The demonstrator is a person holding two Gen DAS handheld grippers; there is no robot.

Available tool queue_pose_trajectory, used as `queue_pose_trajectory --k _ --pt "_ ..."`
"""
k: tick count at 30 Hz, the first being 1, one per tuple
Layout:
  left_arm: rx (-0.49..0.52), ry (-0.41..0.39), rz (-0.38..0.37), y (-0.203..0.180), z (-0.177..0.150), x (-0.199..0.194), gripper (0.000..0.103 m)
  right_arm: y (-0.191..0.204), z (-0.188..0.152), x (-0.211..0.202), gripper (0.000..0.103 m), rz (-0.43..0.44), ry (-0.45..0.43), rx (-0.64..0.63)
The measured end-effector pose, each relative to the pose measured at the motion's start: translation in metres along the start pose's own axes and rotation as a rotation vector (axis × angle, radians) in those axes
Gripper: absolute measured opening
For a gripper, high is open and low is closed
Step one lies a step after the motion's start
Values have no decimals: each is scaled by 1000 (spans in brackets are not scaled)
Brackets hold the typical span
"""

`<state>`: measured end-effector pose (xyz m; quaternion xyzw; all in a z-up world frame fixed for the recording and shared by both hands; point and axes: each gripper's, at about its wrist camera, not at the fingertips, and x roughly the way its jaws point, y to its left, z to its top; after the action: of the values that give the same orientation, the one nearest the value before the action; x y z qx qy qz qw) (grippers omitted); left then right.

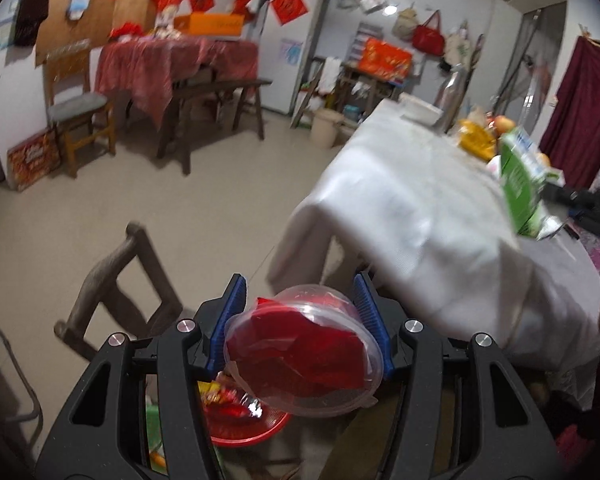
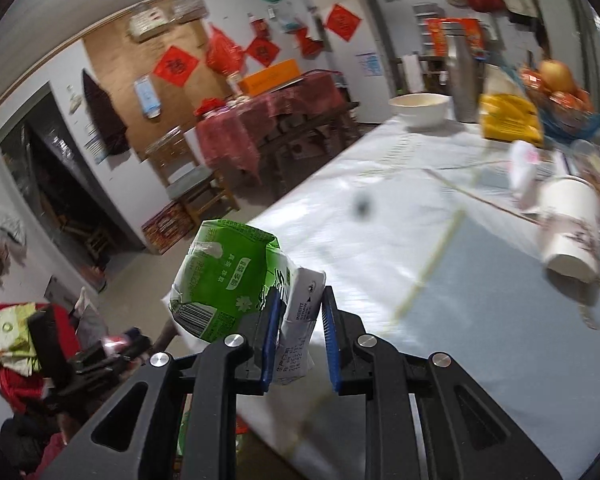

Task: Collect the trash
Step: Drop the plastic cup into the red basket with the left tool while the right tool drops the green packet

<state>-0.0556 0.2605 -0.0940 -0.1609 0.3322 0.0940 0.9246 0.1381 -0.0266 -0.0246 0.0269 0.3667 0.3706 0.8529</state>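
In the left wrist view, the left tool (image 1: 300, 316) sits at the bottom centre of the frame and pinches a clear plastic container (image 1: 304, 350) between its two blue pads; the container has red material inside and its round lid faces the camera. Below the container, at the lower centre, a red basin (image 1: 246, 430) is partly visible with colourful wrappers in it, so the container hangs just above the basin. To the right, the desk (image 1: 412, 208) with a white cloth runs from the middle right toward the upper right of the frame. A dark wooden chair (image 1: 116, 280) stands on the floor at the lower left. In the right wrist view, the right tool (image 2: 300, 320) is at the bottom centre, and its blue pads are pressed on the white folded end of a green carton (image 2: 228, 280). The carton is crushed and it leans to the left, over the edge of the desk (image 2: 500, 320), which fills the right half of the frame. On the desk, a white paper cup (image 2: 572, 232) lies on its side at the right, and a white bowl (image 2: 420, 110) stands at the upper centre right. The same green carton appears also at the right edge of the left wrist view.
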Motion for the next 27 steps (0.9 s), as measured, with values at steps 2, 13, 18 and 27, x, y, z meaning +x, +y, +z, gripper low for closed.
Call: queue_pose_trajectory --k 2,13,18,27 --pt "-33 24 9 11 -4 7 61 16 0 7 21 18 13 -26" --pt "-199 6 50 50 18 1 92 82 -25 41 21 100 131 -153" --pt "-193 -43 146 56 32 -13 94 118 -42 70 21 127 215 -233" --pt "-194 -95 209 65 43 -38 96 172 -50 109 42 115 252 -359"
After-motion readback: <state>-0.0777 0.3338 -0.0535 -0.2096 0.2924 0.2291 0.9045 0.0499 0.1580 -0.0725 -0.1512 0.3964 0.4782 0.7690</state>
